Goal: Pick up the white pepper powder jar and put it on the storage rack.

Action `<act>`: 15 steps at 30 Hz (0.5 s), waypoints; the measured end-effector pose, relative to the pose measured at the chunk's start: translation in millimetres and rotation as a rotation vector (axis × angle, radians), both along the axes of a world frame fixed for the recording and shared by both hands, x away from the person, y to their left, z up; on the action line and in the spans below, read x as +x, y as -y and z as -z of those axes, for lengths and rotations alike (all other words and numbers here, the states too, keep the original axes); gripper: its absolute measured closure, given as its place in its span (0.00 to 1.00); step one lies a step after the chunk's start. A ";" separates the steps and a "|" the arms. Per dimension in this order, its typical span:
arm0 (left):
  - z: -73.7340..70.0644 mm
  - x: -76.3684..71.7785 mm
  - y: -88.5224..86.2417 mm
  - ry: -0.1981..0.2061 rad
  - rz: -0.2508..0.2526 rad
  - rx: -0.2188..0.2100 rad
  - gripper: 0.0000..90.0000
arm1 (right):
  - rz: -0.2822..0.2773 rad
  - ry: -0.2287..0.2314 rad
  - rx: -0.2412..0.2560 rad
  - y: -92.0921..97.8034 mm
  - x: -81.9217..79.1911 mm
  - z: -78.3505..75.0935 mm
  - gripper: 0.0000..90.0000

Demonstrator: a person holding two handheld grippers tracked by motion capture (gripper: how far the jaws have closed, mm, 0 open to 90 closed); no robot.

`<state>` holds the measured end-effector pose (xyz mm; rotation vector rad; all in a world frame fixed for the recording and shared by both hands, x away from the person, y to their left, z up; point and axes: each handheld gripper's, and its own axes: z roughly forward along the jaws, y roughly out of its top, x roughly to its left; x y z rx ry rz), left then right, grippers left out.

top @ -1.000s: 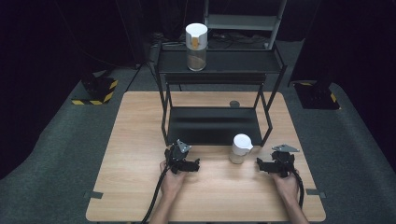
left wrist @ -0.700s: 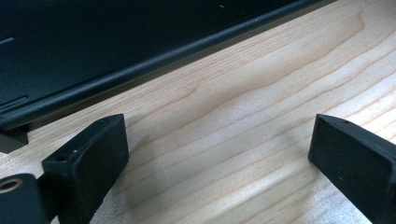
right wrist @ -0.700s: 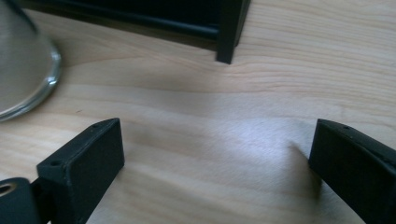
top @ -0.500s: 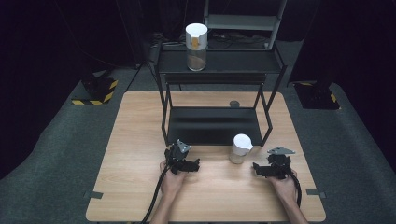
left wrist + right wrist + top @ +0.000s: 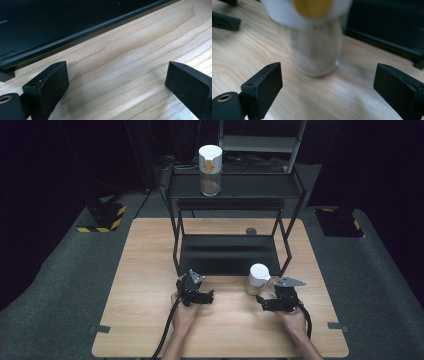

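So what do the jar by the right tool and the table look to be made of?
The jar looks like clear glass or plastic: pale grainy contents show through its wall, and it has a white cap, likely plastic, with a yellow spot. The table looks like light wood or wood-look laminate, with visible grain lines and a matte finish.

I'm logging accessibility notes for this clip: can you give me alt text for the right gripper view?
A clear glass jar with a white lid and a yellow spot on the lid stands upright on the wooden table, just ahead of the open right gripper, whose two black jaws sit wide apart on either side without touching it. The picture is motion-blurred; a black rack base lies behind at right.
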<state>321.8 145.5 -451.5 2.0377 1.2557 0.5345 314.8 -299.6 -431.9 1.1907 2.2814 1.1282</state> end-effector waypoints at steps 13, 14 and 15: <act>0.0 0.0 -0.1 0.000 0.000 0.000 0.06 | -0.014 0.036 0.042 -14.4 8.7 -3.7 0.18; 0.0 0.0 -0.1 0.000 0.000 0.000 0.06 | -0.014 0.043 0.046 -15.6 9.1 -3.7 0.19; 0.0 0.0 -0.1 0.000 0.000 0.000 0.06 | -0.013 0.043 0.050 -16.0 9.3 -4.0 0.20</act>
